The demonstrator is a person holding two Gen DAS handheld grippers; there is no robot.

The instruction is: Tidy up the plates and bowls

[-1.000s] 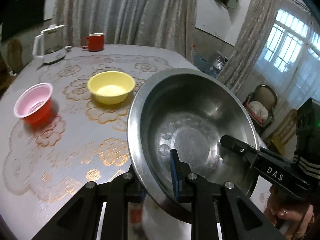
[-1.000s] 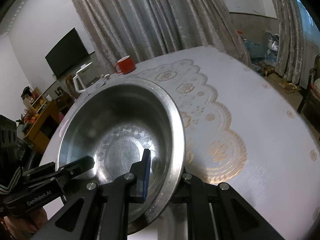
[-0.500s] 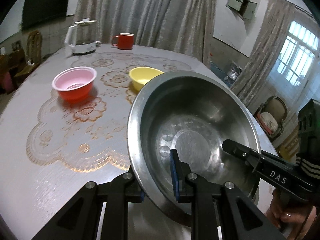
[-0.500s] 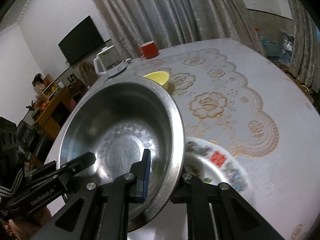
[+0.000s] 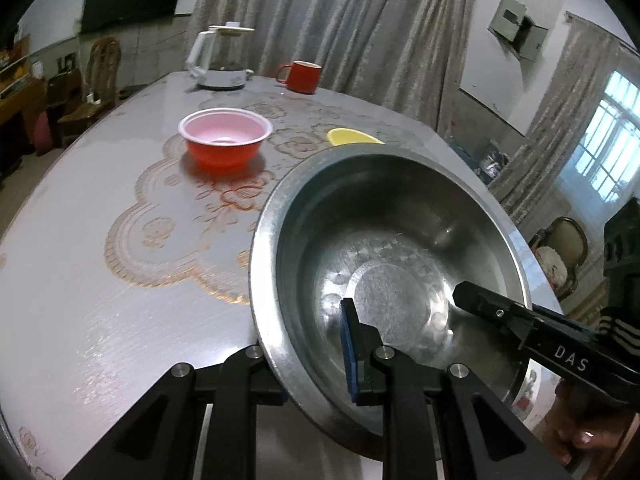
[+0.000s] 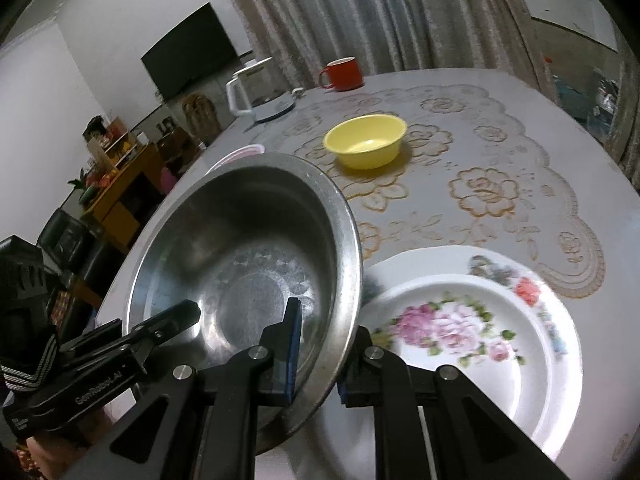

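Both grippers hold a large steel basin (image 5: 400, 248) by its rim, lifted above the table. My left gripper (image 5: 312, 364) is shut on the near left rim; my right gripper (image 6: 320, 356) is shut on the right rim of the basin (image 6: 248, 248). A white flowered plate (image 6: 472, 328) lies on the table just right of the basin, partly under it. A yellow bowl (image 6: 366, 140) stands further back; only its edge (image 5: 352, 137) shows in the left wrist view. A red bowl with a pink inside (image 5: 224, 140) stands at the left.
A white kettle (image 5: 220, 60) and a red mug (image 5: 302, 76) stand at the far edge of the round table (image 5: 80, 280). Chairs and a cabinet stand beyond the table's left side. Curtains hang behind.
Both grippers have swung left with the basin. The flowered plate has come into full view at the right, and the red and yellow bowls have shifted right in the views.
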